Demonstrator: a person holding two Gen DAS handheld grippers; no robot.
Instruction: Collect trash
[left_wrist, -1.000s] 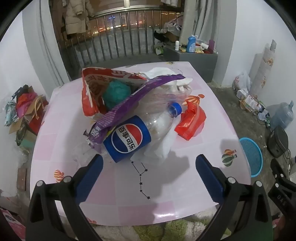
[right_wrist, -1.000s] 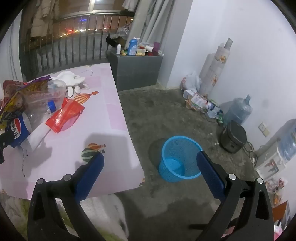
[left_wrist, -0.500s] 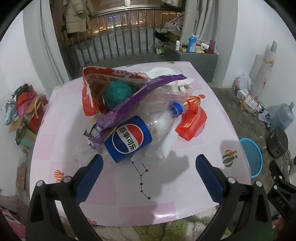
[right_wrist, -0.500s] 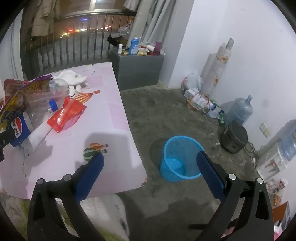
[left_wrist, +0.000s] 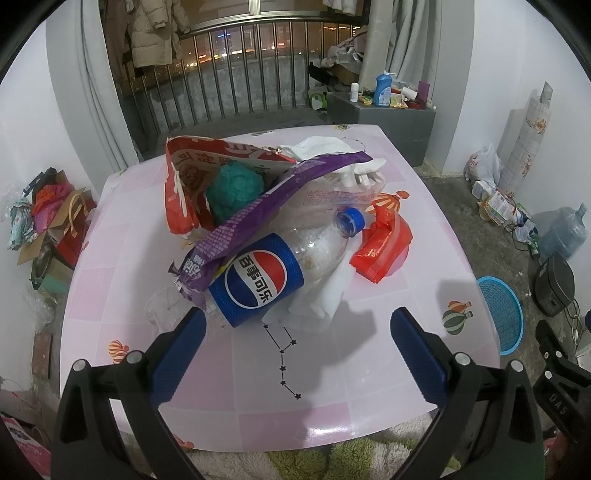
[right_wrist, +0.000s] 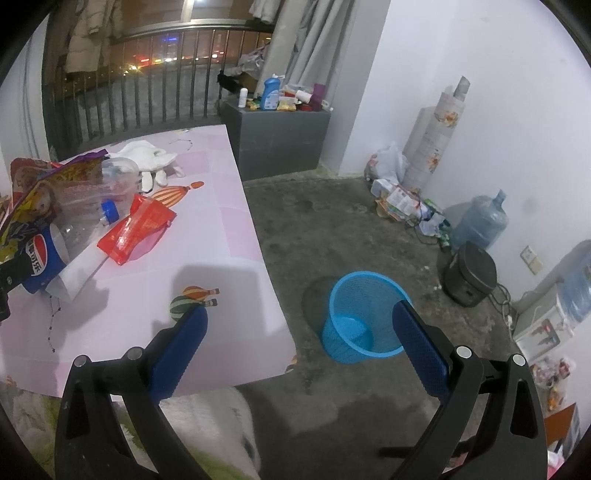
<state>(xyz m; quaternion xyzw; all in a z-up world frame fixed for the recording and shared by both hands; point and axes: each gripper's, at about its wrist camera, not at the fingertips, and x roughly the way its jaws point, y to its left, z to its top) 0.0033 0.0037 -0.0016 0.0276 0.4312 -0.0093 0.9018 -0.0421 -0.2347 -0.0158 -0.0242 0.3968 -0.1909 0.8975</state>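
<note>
Litter remains piled on the bench just ahead of the left gripper, whose fingers stay spread and have crept slightly nearer the Pepsi bottle, while the right gripper, equally spread and empty, frames the blue basket, so collection has not begun.

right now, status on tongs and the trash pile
Left tongs open, empty, short of the Pepsi bottle. Right tongs open, empty. Blue bin on floor, nothing blocking.
</note>
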